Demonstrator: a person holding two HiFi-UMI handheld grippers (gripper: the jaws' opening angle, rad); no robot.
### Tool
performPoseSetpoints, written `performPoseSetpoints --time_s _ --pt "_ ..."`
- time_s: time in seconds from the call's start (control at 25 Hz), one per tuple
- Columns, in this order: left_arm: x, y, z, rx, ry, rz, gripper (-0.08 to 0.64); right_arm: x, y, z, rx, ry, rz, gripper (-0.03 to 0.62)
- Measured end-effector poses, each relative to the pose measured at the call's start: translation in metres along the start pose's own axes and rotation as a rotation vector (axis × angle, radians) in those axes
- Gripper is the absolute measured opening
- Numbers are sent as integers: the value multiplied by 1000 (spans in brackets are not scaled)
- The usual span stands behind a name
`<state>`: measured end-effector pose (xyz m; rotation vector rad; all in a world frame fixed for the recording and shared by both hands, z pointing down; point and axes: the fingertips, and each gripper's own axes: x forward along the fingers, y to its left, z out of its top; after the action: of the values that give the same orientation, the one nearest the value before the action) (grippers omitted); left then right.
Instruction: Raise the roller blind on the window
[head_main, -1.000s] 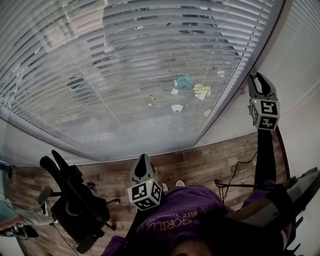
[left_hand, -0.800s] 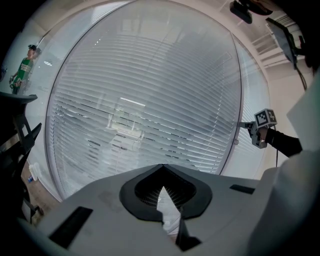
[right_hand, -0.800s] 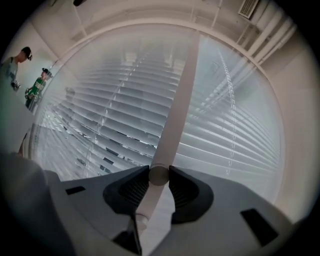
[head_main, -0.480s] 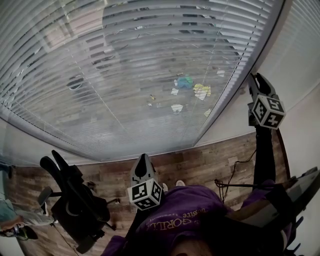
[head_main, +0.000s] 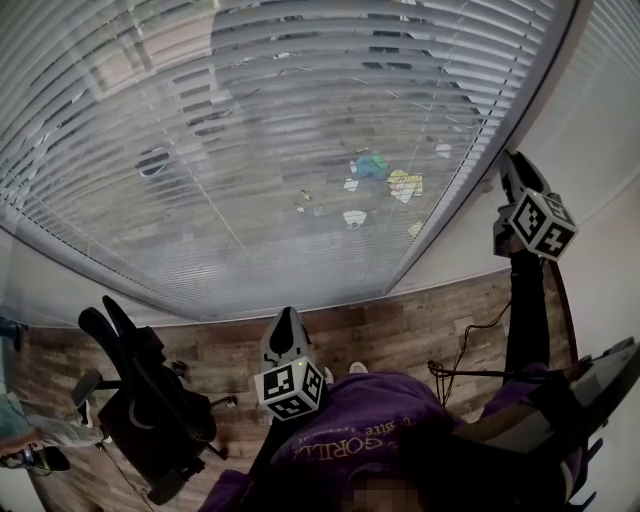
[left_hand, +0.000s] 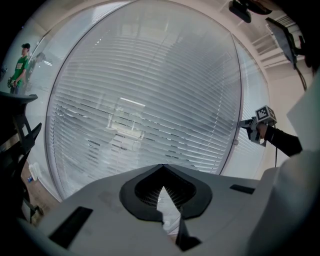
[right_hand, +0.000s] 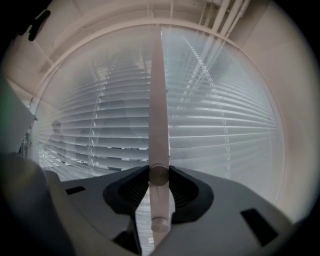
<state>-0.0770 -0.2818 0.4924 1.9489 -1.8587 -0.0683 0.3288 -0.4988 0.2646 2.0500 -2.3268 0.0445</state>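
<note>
A: Entry one, the blind?

B: The blind (head_main: 250, 150) is down. Its slats cover the whole window, and its lower edge is near the wooden floor (head_main: 400, 325). Coloured scraps show between the slats, but they are too small to name.

A: What is on the floor?

B: A black office chair (head_main: 150, 400) stands at the left, well apart from the person's purple top (head_main: 370, 430).

A: The right claw?

B: The right claw (head_main: 510, 162) is raised at the blind's right edge, beside the white wall. In the right gripper view it (right_hand: 160, 172) is closed on the wand (right_hand: 159, 120), a pale round rod. One pad presses on each side of the rod, and its blunt end sticks out just below the grip. The rod runs straight up in front of the slats. Its top is lost in glare and probably reaches the head rail.

A: The left claw?

B: The left claw (head_main: 288, 318) is low and central, pointing at the blind and well apart from it. The left gripper view shows its (left_hand: 161, 167) tips meeting with nothing between them.
</note>
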Motion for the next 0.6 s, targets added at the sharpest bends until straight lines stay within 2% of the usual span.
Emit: performPoseSetpoints --time_s 0.08,0.16,0.4,0.6 --pt "0 0 -1 -1 0 1 2 0 0 0 -15 -4 -1 124" --pt "-1 0 0 -1 0 1 2 1 1 -1 -105 -8 -9 124" --pt "-1 1 -1 1 3 2 2 -3 8 -4 -593 10 -44 124" --pt "1 -2 -3 2 7 -3 1 -1 15 0 -877 16 -69 124"
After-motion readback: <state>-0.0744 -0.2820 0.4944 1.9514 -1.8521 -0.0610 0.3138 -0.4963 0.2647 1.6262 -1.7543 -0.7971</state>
